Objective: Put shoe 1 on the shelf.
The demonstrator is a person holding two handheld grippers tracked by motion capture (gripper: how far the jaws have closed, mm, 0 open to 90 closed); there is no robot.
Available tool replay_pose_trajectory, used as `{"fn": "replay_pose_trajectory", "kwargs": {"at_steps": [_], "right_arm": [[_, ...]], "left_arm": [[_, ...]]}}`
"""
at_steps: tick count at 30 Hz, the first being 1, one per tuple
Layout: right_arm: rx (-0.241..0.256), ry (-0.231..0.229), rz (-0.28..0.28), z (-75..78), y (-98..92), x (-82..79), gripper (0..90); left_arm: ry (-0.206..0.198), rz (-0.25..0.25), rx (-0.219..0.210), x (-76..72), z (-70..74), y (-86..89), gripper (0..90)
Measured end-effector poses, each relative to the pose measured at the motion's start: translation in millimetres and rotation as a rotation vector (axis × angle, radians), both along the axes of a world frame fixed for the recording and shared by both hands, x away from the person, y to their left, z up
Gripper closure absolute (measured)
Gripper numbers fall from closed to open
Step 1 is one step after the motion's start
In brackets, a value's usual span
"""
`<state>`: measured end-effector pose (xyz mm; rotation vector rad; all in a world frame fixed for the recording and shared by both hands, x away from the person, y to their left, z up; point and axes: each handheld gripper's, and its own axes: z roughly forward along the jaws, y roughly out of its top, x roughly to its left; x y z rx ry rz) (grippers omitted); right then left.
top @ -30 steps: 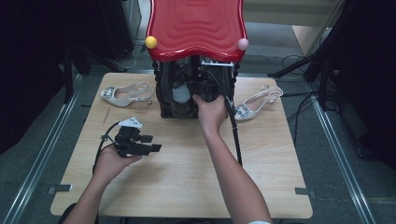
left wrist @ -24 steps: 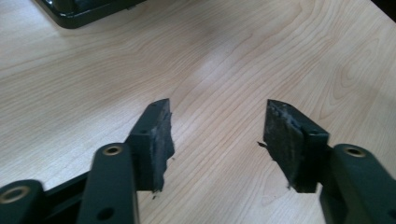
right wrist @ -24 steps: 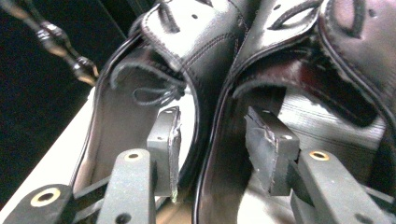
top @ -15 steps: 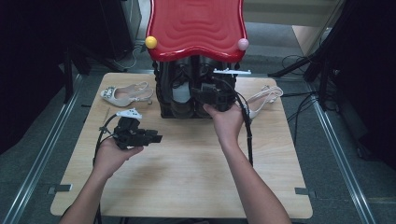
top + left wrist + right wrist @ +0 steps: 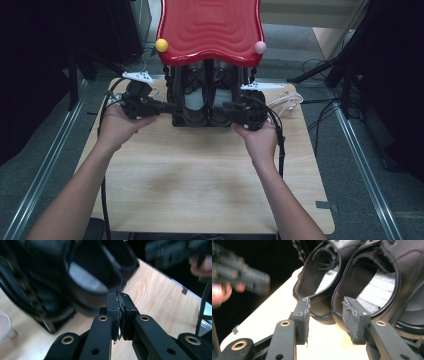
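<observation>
High view: left gripper [image 5: 167, 106], clenched empty, is arriving mid-frame beside the black shoes [image 5: 204, 102]; right gripper [image 5: 227, 106], released, is retreating, suggesting a two-handed pull.

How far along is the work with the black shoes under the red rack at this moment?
Early stage. Both black shoes sit side by side under the red rack, on the table. In hand: the right gripper is open at a shoe heel; the left gripper is shut beside the left shoe. Left: grasping and pulling them out, probably.
</observation>
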<state>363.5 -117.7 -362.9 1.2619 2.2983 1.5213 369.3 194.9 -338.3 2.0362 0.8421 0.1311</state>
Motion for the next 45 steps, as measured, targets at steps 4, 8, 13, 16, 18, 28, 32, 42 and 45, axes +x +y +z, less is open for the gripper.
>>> {"fn": "replay_pose_trajectory", "kwargs": {"at_steps": [4,8,13,16,18,28,32,42,45], "right_arm": [[0.003,-0.012,0.026,-5.6,-2.1,-6.3,65.8],[-0.009,-0.009,0.051,-13.2,-0.5,-10.5,75.1],[-0.004,0.035,0.064,-25.4,0.3,-9.4,85.0],[-0.002,0.049,0.072,-32.4,0.5,-7.8,89.7],[-0.026,0.051,0.074,-37.5,1.7,-6.0,90.0],[-0.044,0.072,0.068,-53.3,10.4,5.8,90.0],[-0.057,0.063,0.043,-54.5,10.1,10.8,90.0],[-0.031,0.075,0.055,-50.0,2.4,16.4,90.0],[-0.028,0.070,0.057,-49.7,1.2,17.5,90.0]], "left_arm": [[-0.022,-0.003,0.000,14.8,23.2,-2.1,89.8],[-0.045,-0.005,-0.008,27.7,46.7,-7.3,90.0],[-0.037,-0.016,-0.034,44.4,69.9,-16.1,90.0],[-0.046,-0.011,-0.032,55.6,83.3,-23.6,90.0],[-0.055,-0.015,-0.025,60.5,89.8,-28.7,90.0],[-0.079,-0.027,0.027,93.7,103.2,-65.4,90.0],[-0.077,-0.019,0.010,103.3,102.6,-74.2,90.0],[-0.099,0.009,0.022,110.6,102.7,-79.6,90.0],[-0.103,0.019,0.031,111.7,102.2,-80.0,90.0]]}}
